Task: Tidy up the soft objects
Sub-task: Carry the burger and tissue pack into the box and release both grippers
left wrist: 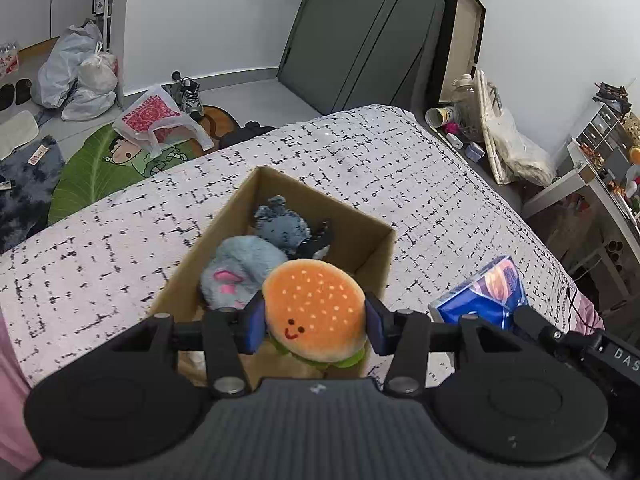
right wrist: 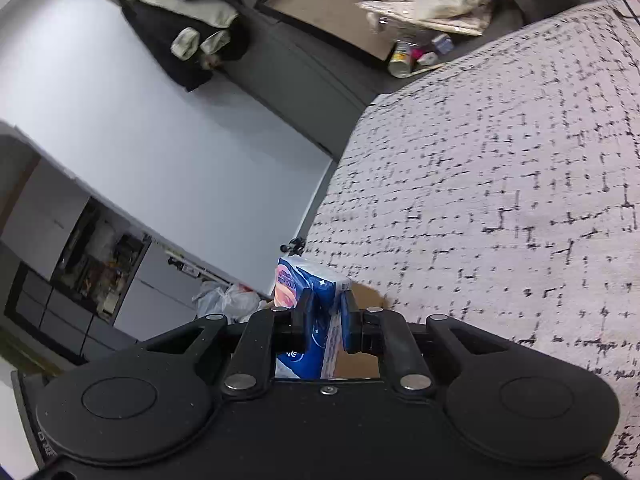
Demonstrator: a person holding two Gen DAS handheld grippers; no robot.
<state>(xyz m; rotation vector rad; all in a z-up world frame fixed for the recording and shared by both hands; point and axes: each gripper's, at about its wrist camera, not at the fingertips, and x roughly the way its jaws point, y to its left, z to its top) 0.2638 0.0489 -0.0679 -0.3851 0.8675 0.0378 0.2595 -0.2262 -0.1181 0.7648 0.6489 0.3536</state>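
Observation:
My left gripper (left wrist: 316,326) is shut on an orange hamburger plush (left wrist: 314,308) with a smiling face, held over the near end of an open cardboard box (left wrist: 240,204) on the bed. Inside the box lie a light blue plush with pink ears (left wrist: 240,270) and a darker blue-grey plush (left wrist: 282,224). My right gripper (right wrist: 326,318) is shut on a blue tissue pack (right wrist: 308,292); the same pack shows in the left wrist view (left wrist: 486,294) to the right of the box, with the right gripper (left wrist: 532,322) behind it.
The bed (left wrist: 400,152) has a white cover with black dashes. On the floor beyond are plastic bags (left wrist: 80,68), a leaf-shaped rug (left wrist: 88,168) and shoes (left wrist: 188,94). A cluttered shelf (left wrist: 600,160) stands to the right.

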